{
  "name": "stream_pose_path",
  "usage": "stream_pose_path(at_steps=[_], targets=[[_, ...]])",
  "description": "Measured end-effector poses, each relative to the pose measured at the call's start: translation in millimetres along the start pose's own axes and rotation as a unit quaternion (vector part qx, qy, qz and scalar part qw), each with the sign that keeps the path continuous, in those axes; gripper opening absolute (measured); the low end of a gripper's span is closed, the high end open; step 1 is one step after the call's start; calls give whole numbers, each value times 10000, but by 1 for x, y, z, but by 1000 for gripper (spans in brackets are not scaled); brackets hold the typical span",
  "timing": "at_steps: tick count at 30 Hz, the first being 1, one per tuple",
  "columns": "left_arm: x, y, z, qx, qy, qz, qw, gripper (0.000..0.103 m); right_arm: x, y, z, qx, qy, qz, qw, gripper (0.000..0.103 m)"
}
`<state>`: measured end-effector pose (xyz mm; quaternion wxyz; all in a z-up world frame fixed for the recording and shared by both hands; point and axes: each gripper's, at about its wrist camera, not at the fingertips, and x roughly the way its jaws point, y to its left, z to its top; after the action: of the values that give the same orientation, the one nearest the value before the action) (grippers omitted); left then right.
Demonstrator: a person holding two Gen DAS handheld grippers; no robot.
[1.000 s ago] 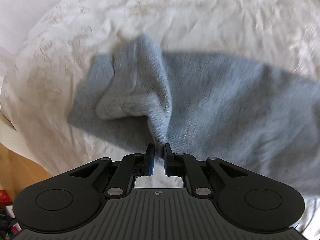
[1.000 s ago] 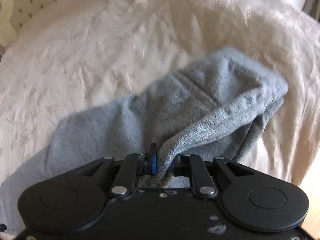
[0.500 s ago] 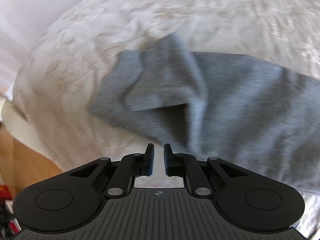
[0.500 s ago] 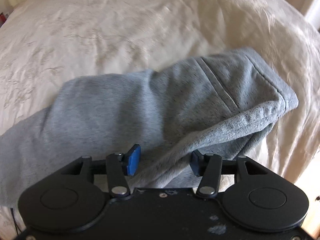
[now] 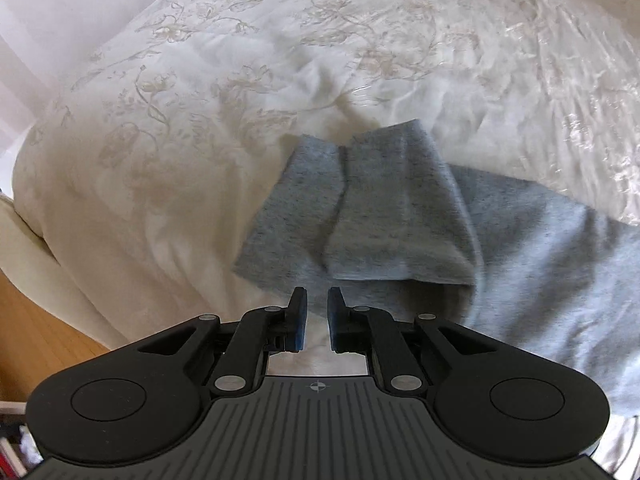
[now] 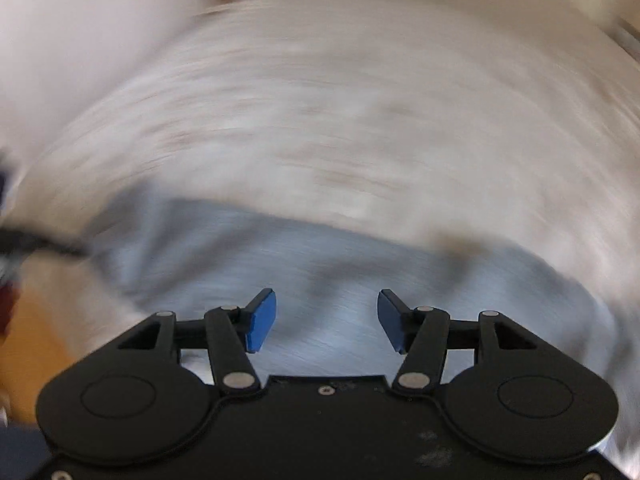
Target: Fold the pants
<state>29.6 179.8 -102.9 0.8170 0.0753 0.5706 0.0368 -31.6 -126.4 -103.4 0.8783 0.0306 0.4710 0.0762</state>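
The grey pants (image 5: 400, 216) lie on the white bedspread (image 5: 200, 120), one end doubled back over the rest in a flat flap. A second ago both grippers lifted cloth; now neither does. The left gripper (image 5: 317, 314) hangs just off the flap's near edge, jaws nearly pressed together on nothing. The right gripper (image 6: 327, 320) has just been opening, jaws spread and empty above blurred grey cloth. This fold looks laid; another likely follows.

surface: bed, cream floral bedspread (image 5: 192, 92) | on it: grey pants (image 5: 384, 208), folded
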Motion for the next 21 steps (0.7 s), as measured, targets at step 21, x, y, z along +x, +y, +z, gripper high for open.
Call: stream_pose_path(at_steps=[21], targets=[[23, 76, 2, -309, 488, -42, 9983, 12, 144, 215, 46, -4072, -2, 531, 9118, 48]])
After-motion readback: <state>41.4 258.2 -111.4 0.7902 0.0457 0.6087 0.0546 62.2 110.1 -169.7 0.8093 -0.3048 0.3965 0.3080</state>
